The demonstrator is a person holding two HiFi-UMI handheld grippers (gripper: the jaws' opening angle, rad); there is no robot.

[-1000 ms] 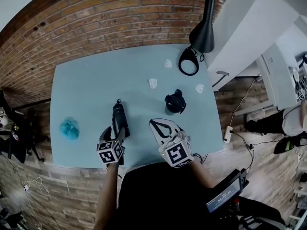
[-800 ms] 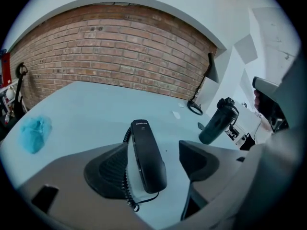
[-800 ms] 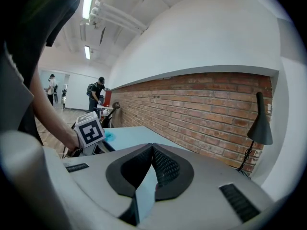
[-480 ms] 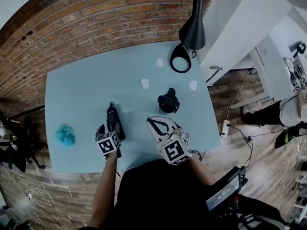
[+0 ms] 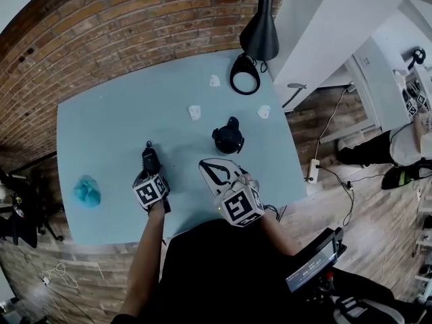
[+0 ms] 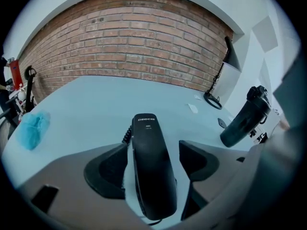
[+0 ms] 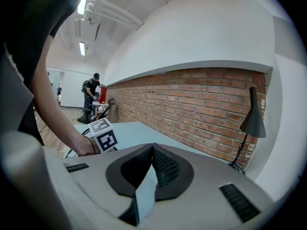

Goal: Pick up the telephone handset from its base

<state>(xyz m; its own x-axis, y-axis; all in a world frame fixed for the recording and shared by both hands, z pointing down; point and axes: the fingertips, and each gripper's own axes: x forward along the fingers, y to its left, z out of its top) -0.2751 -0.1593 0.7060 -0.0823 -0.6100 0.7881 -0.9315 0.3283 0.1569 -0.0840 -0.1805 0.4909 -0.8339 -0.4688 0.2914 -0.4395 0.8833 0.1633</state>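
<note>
The black telephone handset (image 6: 149, 169) lies lengthwise on the table, its coiled cord (image 6: 127, 134) at its left; the base under it is hidden. My left gripper (image 6: 152, 150) is lowered over it and open. Its jaws have just been opening and stand either side of the handset with gaps showing. From the head view, the left gripper (image 5: 151, 175) covers the near end of the handset (image 5: 148, 158). My right gripper (image 5: 214, 172) hovers to the right, shut with nothing in it; its pads (image 7: 160, 164) meet at the tips.
A black flask (image 5: 228, 139) stands right of the handset, also seen as the flask (image 6: 244, 121). A teal cloth (image 5: 86, 191) lies at the left edge of the blue table (image 5: 108, 127). A black lamp (image 5: 260, 32) with a ring base (image 5: 244, 74) and small white pieces (image 5: 194, 112) sit at the back.
My left gripper has come down and forward over the handset, hiding more of it, with its jaws wider apart. The right gripper has barely moved. The head camera has shifted.
</note>
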